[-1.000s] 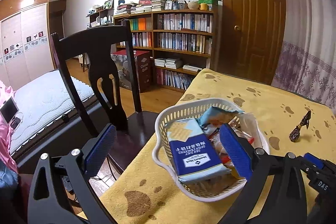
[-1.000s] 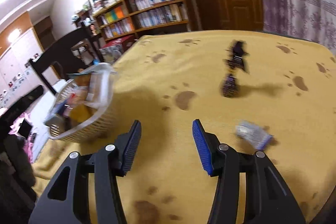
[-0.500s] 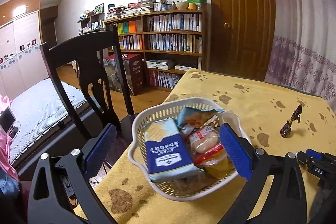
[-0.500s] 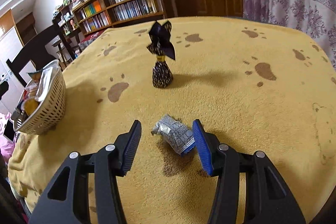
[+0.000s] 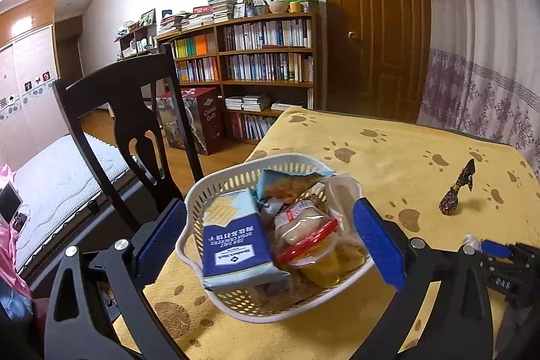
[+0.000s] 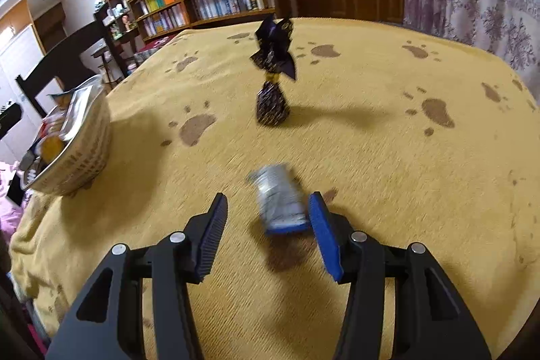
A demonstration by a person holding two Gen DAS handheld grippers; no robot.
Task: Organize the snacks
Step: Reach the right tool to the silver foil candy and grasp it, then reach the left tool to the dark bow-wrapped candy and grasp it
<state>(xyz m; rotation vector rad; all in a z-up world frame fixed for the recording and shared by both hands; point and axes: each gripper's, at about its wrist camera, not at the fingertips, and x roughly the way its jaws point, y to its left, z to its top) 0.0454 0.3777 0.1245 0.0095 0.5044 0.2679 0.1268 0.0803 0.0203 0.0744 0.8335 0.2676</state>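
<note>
Since half a second ago: right gripper has edged forward, so the silver-wrapped snack now sits between its blue pads, blurred and lying nearer the right pad; the left wrist view has drifted slightly, the basket staying framed between its fingers.
Right fingers: spread apart, not yet closed on the snack; whether the right pad touches the wrapper, I cannot tell.
Left fingers: left gripper spread wide on either side of the basket, gripping nothing that shows.
Snack location: on the yellow paw-print cloth, well apart from the basket at the table's left edge.
Other loose item: dark foil-wrapped candy standing upright further back.
Basket contents: blue cracker pack, a jelly cup and other packets.
Step in hand: likely lining up the pick of the silver snack.
Next move: centre the wrapper, close the fingers gently, lift, then carry it left over the basket.
</note>
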